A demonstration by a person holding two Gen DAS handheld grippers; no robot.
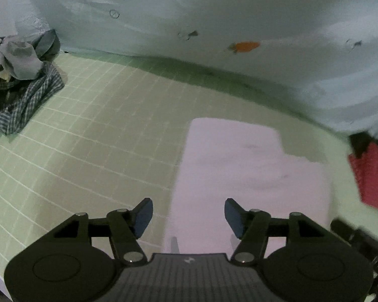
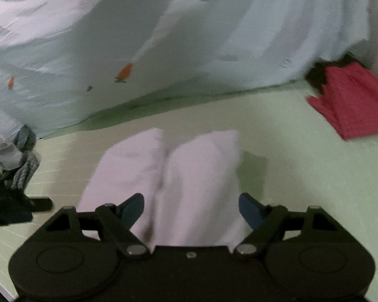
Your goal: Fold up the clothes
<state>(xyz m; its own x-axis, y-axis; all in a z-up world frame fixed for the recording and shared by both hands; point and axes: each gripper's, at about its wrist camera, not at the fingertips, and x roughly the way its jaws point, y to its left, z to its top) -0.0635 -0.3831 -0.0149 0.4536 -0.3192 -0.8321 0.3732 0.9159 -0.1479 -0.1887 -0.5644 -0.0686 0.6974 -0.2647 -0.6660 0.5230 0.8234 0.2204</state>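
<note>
A white garment (image 1: 242, 176) lies folded on the green grid mat (image 1: 93, 136). My left gripper (image 1: 188, 216) is open and empty, hovering over the garment's near left edge. In the right wrist view the same white garment (image 2: 179, 171) shows as two raised folds side by side. My right gripper (image 2: 191, 209) is open, its blue fingers (image 2: 132, 207) spread either side of the right-hand fold, which reaches back between them. The frames are blurred.
A pile of unfolded clothes, checked and grey (image 1: 20, 80), lies at the mat's far left, also in the right wrist view (image 2: 10, 161). A folded red cloth (image 2: 352, 105) lies at the far right, also in the left wrist view (image 1: 373, 173). A pale blue sheet (image 1: 214, 25) hangs behind.
</note>
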